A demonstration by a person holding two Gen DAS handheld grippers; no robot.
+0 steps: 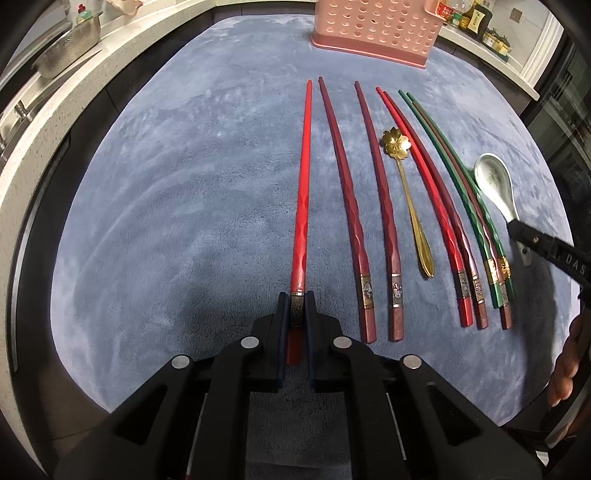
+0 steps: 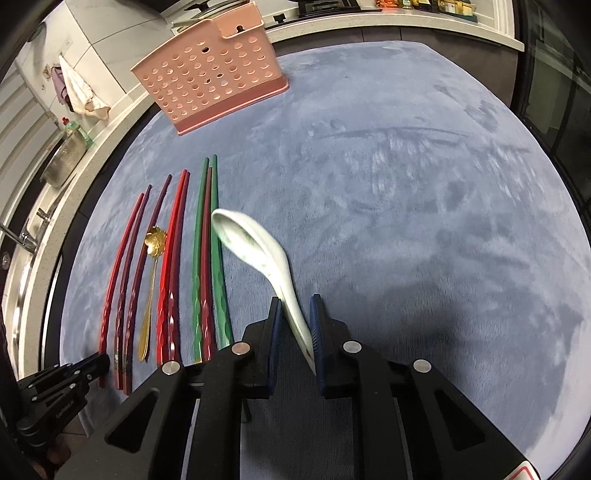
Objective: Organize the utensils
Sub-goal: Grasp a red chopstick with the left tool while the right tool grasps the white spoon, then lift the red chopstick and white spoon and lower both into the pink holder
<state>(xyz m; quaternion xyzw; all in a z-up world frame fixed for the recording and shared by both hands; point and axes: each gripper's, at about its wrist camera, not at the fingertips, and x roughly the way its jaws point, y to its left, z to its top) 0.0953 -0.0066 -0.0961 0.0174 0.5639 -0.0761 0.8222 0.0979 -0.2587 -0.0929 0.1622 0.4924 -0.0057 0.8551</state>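
While the pink perforated holder (image 1: 373,33) at top centre is not seen to hold anything, a bright red chopstick (image 1: 302,195) is clamped by the left gripper (image 1: 296,308) and a white ceramic spoon (image 2: 255,251) is pinched by the right gripper (image 2: 295,314); the other chopsticks (image 1: 424,206) and the gold flower spoon (image 1: 406,192) are left lying mid-frame

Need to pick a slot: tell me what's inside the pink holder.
The pink holder shows only its perforated wall; through the holes nothing is clearly visible. Its interior and top opening are hidden from both cameras.
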